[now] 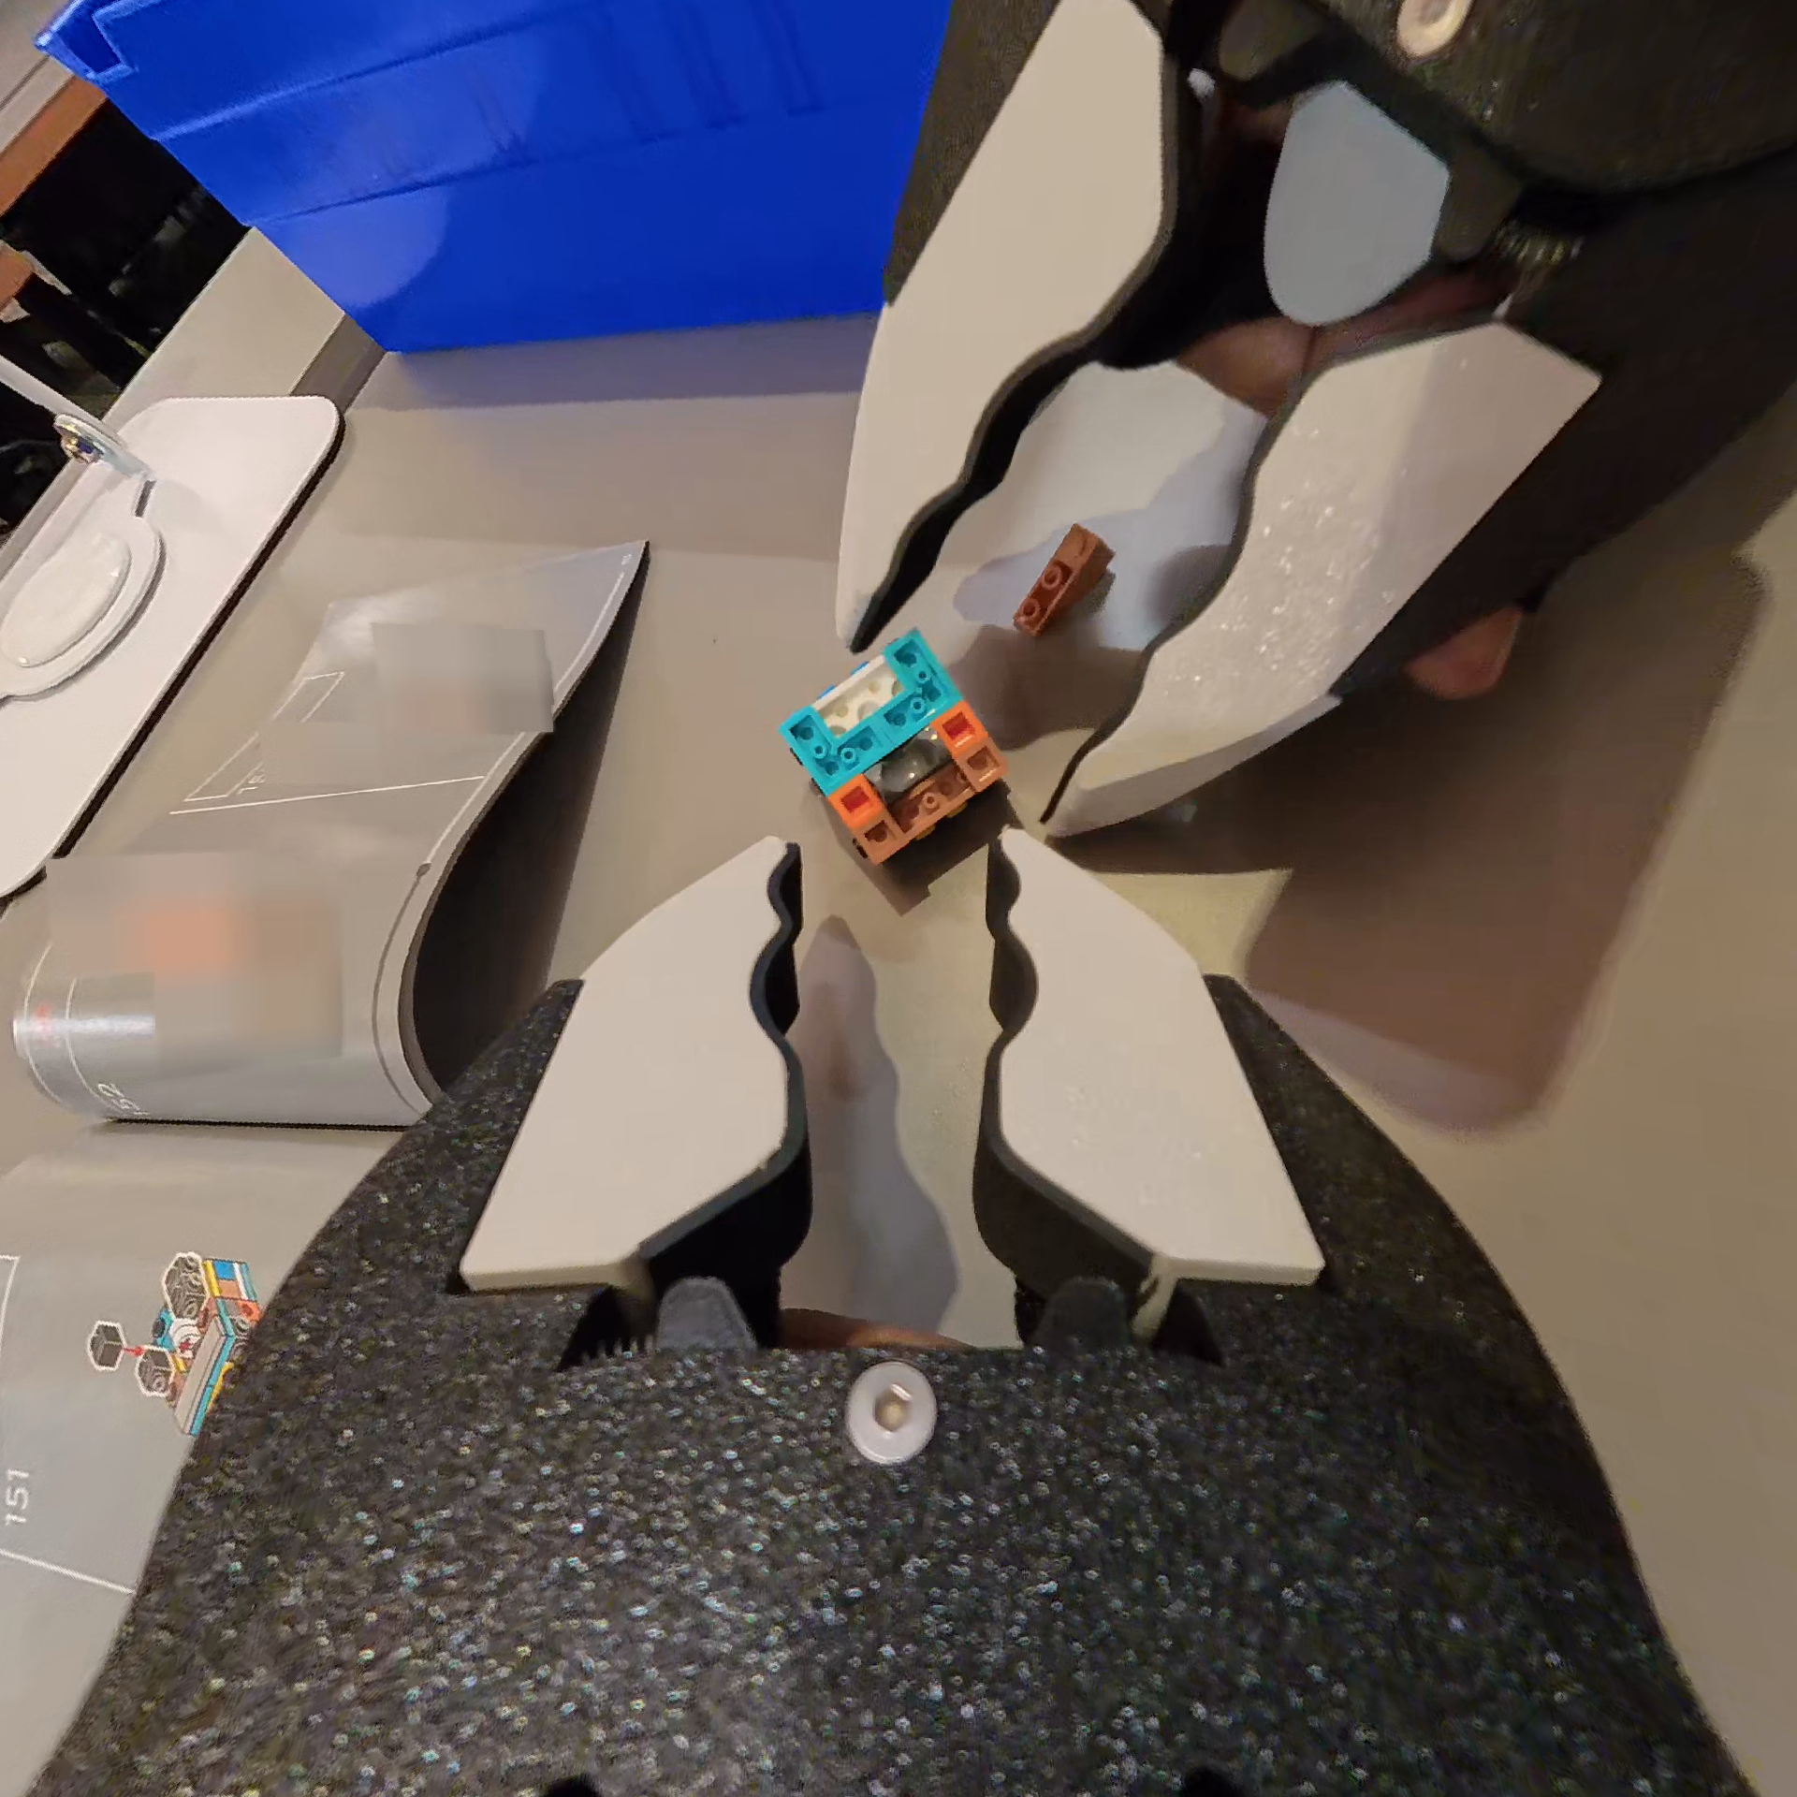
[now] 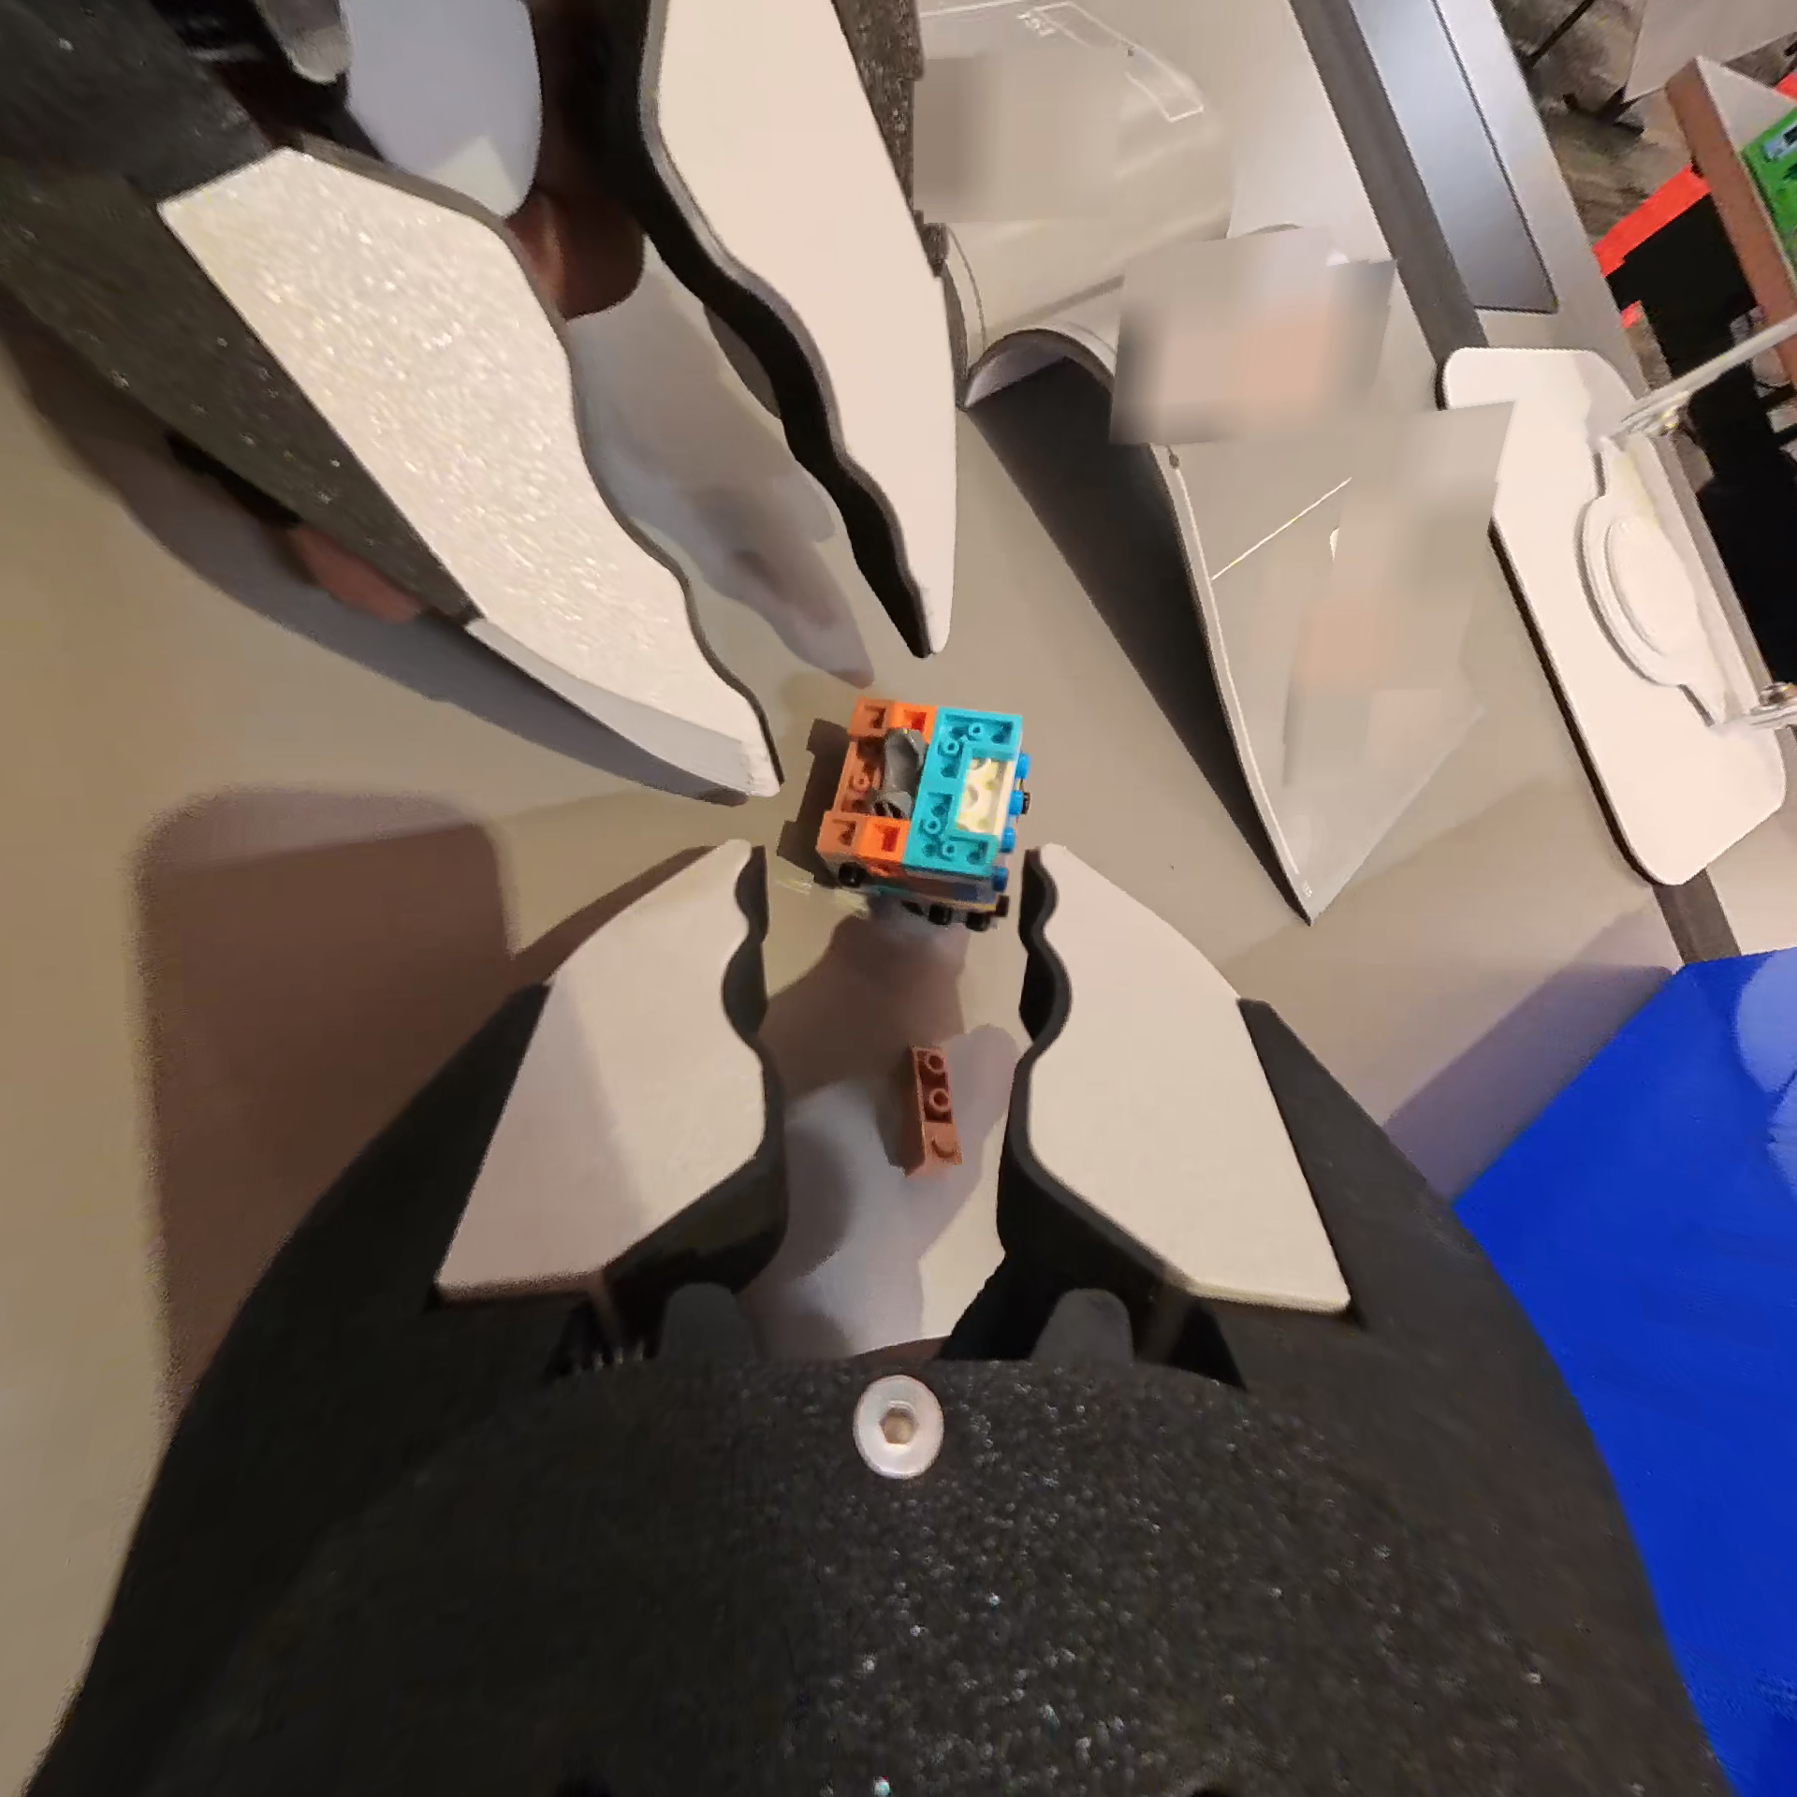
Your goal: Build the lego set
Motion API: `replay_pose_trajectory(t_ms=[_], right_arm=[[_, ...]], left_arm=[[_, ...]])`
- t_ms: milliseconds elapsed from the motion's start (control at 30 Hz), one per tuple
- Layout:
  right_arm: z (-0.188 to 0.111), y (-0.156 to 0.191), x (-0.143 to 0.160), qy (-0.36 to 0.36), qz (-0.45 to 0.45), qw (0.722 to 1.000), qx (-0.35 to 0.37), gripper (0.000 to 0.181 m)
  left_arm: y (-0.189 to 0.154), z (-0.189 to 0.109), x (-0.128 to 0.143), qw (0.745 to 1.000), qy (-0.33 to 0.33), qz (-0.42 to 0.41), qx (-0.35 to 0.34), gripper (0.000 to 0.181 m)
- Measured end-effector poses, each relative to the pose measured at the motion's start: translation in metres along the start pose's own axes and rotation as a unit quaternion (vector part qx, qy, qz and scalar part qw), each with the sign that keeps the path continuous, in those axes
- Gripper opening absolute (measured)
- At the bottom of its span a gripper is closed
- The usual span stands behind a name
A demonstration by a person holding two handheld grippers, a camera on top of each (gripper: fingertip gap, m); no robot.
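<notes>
A small Lego build [image 1: 890, 754] of teal, orange and brown bricks with a dark grey part in its middle stands on the grey table; it also shows in the right wrist view [image 2: 919, 812]. A loose brown plate [image 1: 1062, 579] lies beside it, also seen between the right fingers [image 2: 935, 1109]. My left gripper [image 1: 895, 856] is open and empty, its tips just short of the build. My right gripper [image 2: 890, 865] is open and empty, facing the left one across the build. It also shows in the left wrist view [image 1: 948, 739], and the left gripper in the right wrist view [image 2: 851, 715].
A blue bin [image 1: 545, 165] stands behind the build; it also shows in the right wrist view [image 2: 1653, 1264]. An open instruction booklet [image 1: 292, 856] lies to one side, with a white stand base [image 1: 146, 545] beyond it. A person's fingers [image 1: 1459, 661] hold the right gripper. The tips of both grippers are at nearly the same place. About 5 cm separates my right fingertips from the loose brown plate [image 1: 1062, 579]. Seen from the right wrist view [image 2: 922, 1106] as well.
</notes>
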State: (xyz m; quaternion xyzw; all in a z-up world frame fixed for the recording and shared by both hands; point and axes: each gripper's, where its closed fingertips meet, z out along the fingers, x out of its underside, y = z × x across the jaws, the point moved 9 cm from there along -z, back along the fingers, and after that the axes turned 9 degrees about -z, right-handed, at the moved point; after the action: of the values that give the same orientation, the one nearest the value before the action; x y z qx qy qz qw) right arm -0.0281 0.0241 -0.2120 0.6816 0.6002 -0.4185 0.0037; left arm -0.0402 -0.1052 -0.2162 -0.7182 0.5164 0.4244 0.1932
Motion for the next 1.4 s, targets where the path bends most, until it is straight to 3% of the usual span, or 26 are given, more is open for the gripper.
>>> replay_pose_trajectory(t_ms=[33, 133, 300, 433, 633, 767, 1067, 1400], right_arm=[[0.002, 0.0, 0.0, 0.003, -0.002, 1.0, 0.005, 0.048], [0.005, -0.002, 0.0, 0.004, -0.005, 1.0, 0.015, 0.038], [0.002, -0.009, 0.004, -0.019, 0.025, 0.999, -0.008, 0.038], [-0.012, -0.017, 0.003, -0.093, 0.063, 0.992, -0.06, 0.038], [-0.036, -0.02, -0.003, -0.229, 0.088, 0.958, -0.146, 0.037], [-0.041, -0.015, -0.007, -0.256, 0.083, 0.948, -0.171, 0.037], [-0.043, -0.01, -0.009, -0.271, 0.071, 0.94, -0.196, 0.037], [-0.043, -0.011, -0.008, -0.273, 0.074, 0.939, -0.196, 0.037]], left_arm=[[0.0, 0.0, 0.0, 1.0, 0.0, 0.0, 0.0, 0.036], [0.0, 0.0, 0.0, 1.0, -0.001, 0.001, 0.0, 0.036], [0.0, -0.002, 0.0, 1.0, -0.011, 0.009, 0.018, 0.039], [0.003, -0.013, -0.003, 0.994, -0.089, 0.024, 0.061, 0.045], [0.009, -0.028, -0.01, 0.969, -0.195, -0.026, 0.147, 0.052], [0.004, -0.032, -0.015, 0.95, -0.231, -0.052, 0.204, 0.055], [-0.003, -0.035, -0.015, 0.94, -0.238, -0.043, 0.241, 0.04], [-0.004, -0.034, -0.015, 0.941, -0.234, -0.049, 0.242, 0.038]])
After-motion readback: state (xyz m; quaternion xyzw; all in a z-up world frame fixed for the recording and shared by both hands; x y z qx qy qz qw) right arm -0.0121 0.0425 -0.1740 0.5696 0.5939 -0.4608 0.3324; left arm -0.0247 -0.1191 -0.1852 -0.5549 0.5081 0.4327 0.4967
